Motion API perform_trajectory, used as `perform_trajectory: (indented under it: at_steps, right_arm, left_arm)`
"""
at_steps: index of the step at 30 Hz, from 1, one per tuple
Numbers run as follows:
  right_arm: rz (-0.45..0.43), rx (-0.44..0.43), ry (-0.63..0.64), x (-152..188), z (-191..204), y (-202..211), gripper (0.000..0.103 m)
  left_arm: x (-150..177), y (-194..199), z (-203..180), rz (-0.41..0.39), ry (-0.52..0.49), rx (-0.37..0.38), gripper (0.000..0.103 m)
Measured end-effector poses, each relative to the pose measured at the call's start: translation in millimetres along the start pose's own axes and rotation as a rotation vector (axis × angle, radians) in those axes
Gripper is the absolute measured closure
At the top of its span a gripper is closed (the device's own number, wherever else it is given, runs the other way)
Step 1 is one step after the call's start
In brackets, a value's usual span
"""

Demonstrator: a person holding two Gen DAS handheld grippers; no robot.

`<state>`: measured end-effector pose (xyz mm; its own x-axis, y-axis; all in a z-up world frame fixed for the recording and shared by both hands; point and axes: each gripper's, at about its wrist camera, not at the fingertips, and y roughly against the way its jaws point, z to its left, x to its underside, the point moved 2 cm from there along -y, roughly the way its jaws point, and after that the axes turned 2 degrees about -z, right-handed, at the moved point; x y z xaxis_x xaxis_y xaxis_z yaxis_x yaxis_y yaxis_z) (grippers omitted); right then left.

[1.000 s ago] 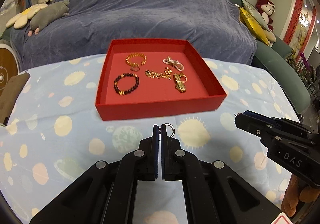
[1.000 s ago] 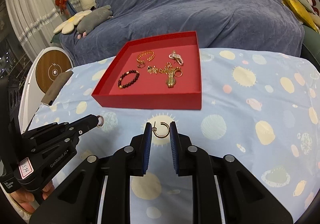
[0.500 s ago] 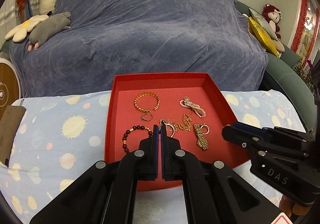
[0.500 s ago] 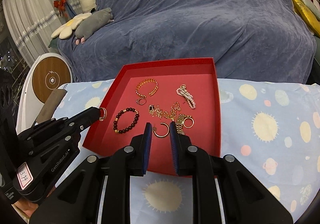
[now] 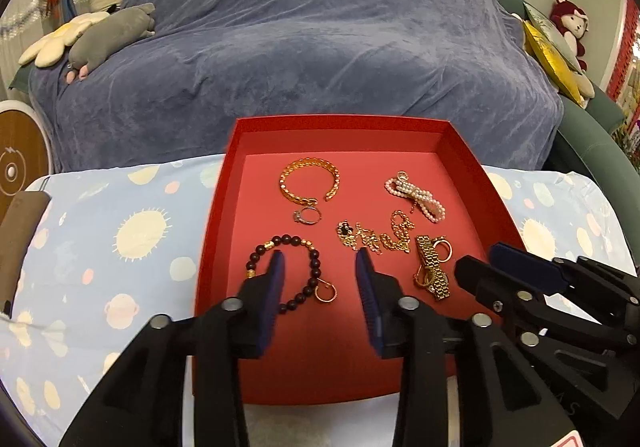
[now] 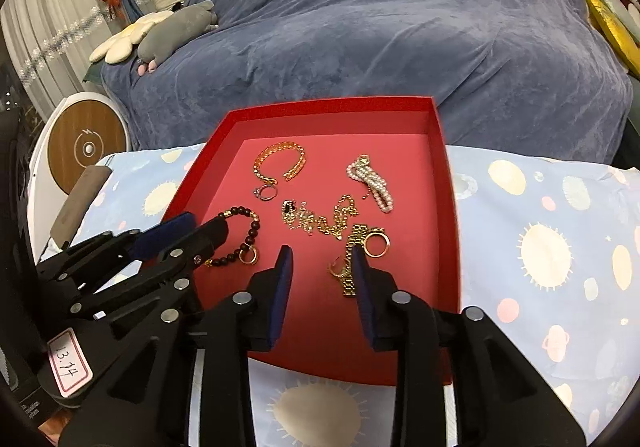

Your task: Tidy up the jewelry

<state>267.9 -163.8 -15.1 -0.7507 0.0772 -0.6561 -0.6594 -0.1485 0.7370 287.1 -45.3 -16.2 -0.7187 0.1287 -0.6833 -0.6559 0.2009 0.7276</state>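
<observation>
Both tools over the shallow red cardboard tray (image 5: 224, 183), left gripper (image 5: 320, 267) and right gripper (image 6: 322, 261) each with jaws opening and nothing pinched between the pads. Small gold hoop earring (image 5: 326, 293) on tray floor just below the left tips, touching the dark beaded bracelet (image 5: 288, 271); second small gold hoop (image 6: 338, 267) just ahead of the right tips, against the gold link watch-style band (image 6: 354, 259). Risk: snagging beads or band links on pull-back if tips dip, dragging pieces into the tangled gold chain (image 6: 320, 221) and undoing the layout.
</observation>
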Motion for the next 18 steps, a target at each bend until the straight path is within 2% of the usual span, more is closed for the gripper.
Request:
perform_trajectory:
  at_steps: [3,7,11,14,16,18]
  right_arm:
    - [-0.013,0.002,-0.007,2,-3,15,0.063]
    - [-0.027,0.000,-0.011,8,0,37,0.062]
    - [-0.048,-0.010,-0.016,17,10,59,0.059]
    - [-0.071,-0.001,-0.017,30,16,77,0.049]
    - [-0.084,-0.005,-0.027,40,21,89,0.040]
    - [-0.094,-0.001,-0.032,48,26,98,0.036]
  left_arm:
    - [0,11,2,-0.005,0.012,0.010,0.059]
    - [6,33,0,-0.024,-0.006,-0.013,0.052]
    - [21,56,1,-0.029,0.005,-0.033,0.051]
    - [36,69,6,-0.017,0.024,-0.039,0.049]
    - [47,79,7,-0.015,0.033,-0.043,0.039]
    - [57,89,7,-0.020,0.023,-0.062,0.039]
